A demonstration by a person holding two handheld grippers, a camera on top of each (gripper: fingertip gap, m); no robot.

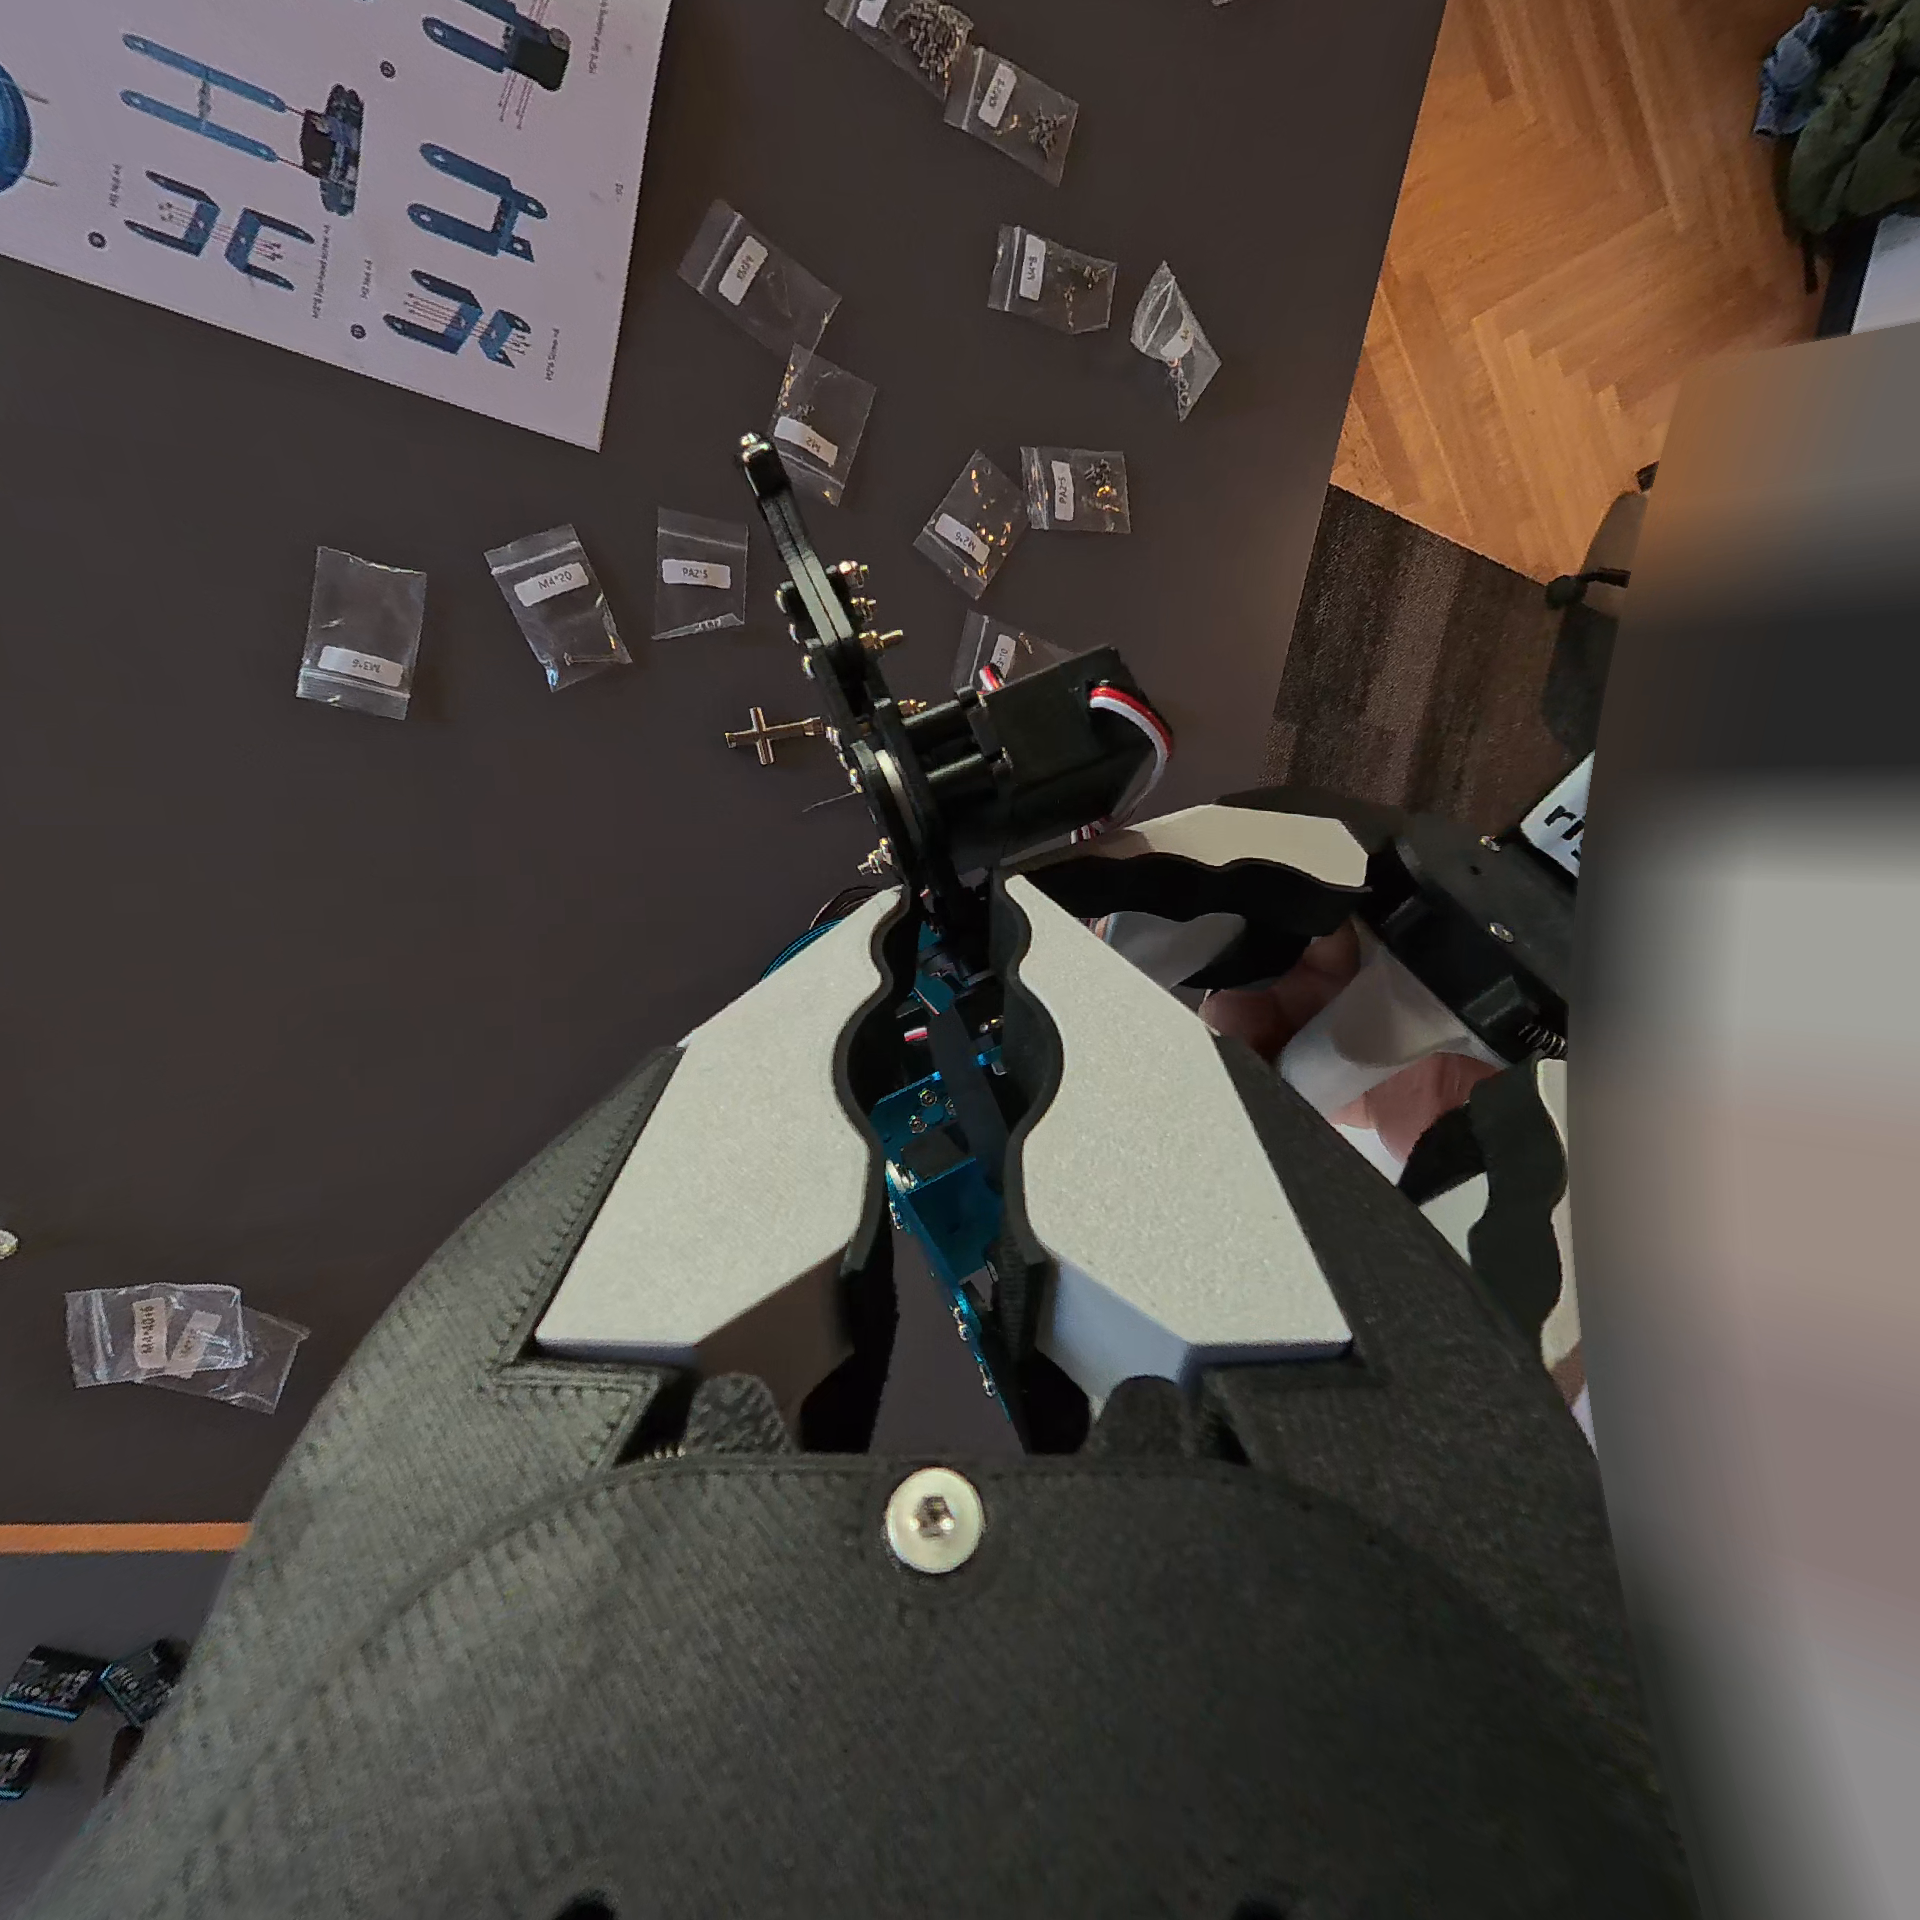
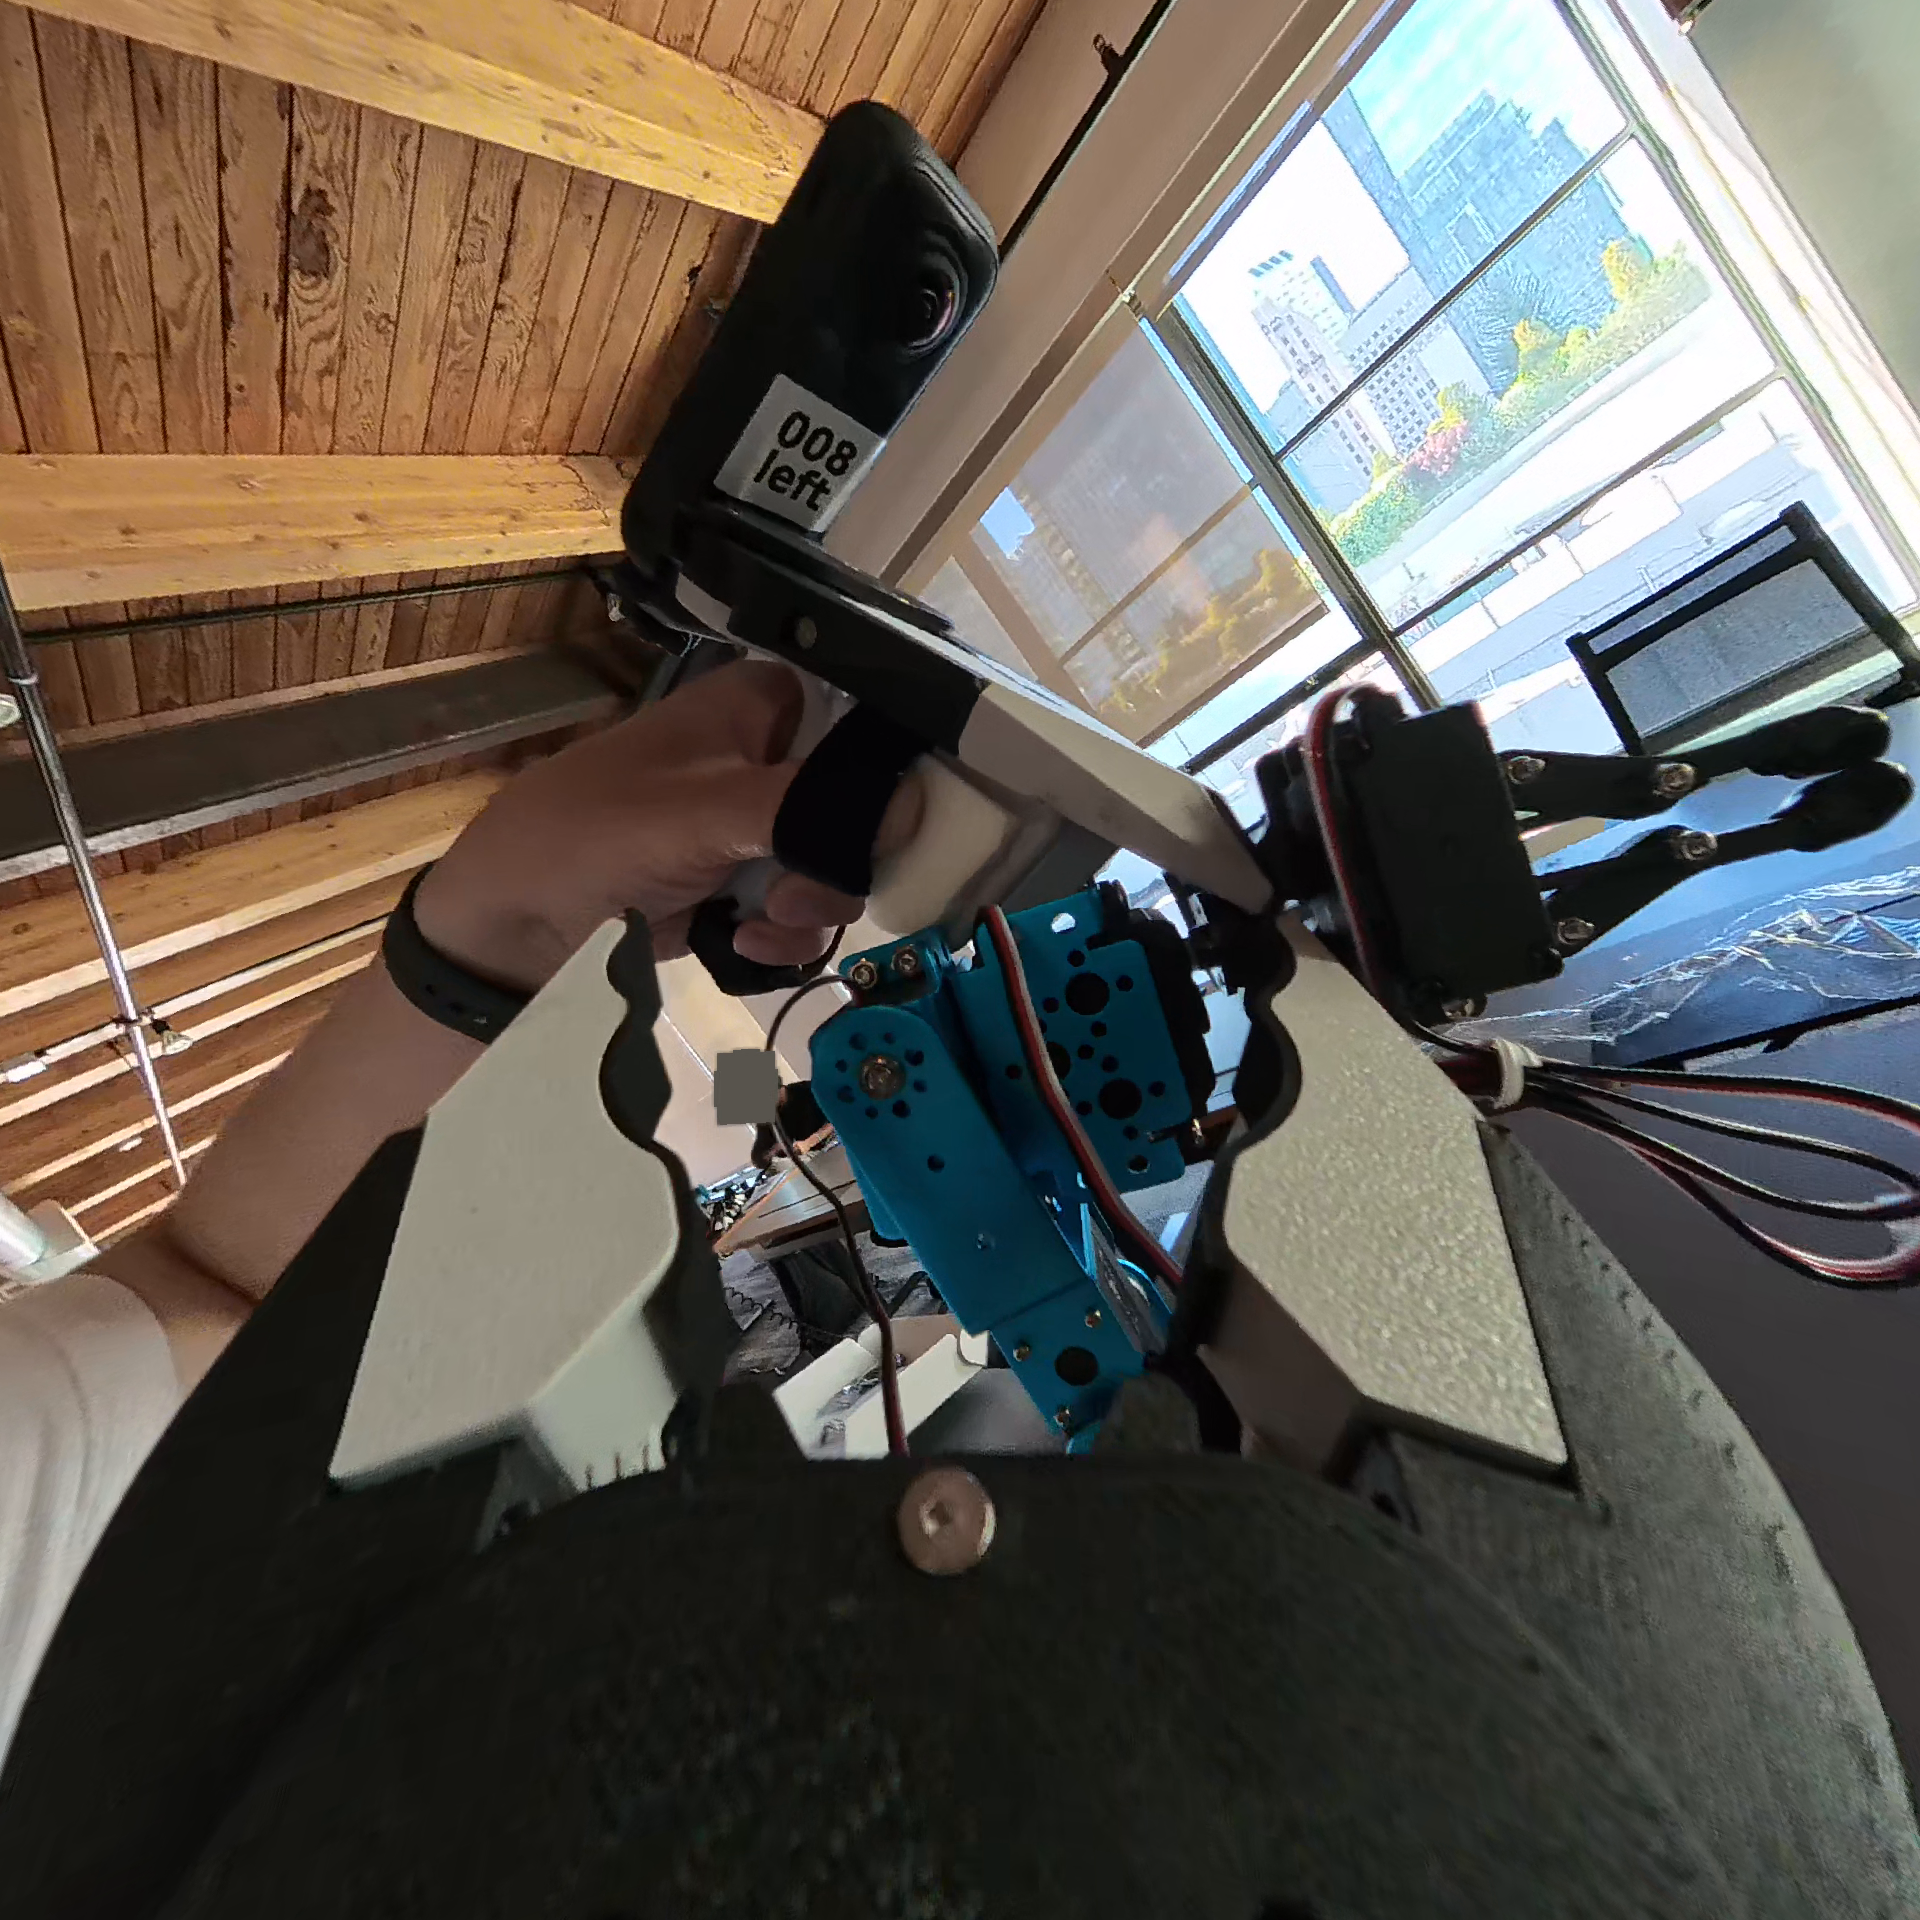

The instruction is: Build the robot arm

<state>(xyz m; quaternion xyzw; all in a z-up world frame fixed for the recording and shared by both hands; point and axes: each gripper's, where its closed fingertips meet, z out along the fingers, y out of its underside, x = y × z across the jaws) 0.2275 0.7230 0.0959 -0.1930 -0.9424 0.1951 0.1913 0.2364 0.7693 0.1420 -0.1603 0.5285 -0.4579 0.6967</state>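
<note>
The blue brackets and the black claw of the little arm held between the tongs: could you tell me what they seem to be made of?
Blue brackets: probably anodised metal, judging by the even satin blue sheen, thin folded plate and drilled holes. Black claw: flat, stiff black plates joined by small screws, possibly acrylic or painted metal; the look does not settle which.

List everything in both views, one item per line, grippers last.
Robot arm kit: one, blue brackets, between both grippers.
Claw with servo: one, black, at the kit's end.
Servo wires: several, red, black and white, trailing right.
Screw bags: over a dozen, clear, scattered on the table.
Instruction sheet: one, white, far left.
Cross wrench: one, metallic, beside the claw.
Table: one, dark grey.
Window: one, right wrist view.
Left gripper: shut on the kit.
Right gripper: open around the kit.
</note>
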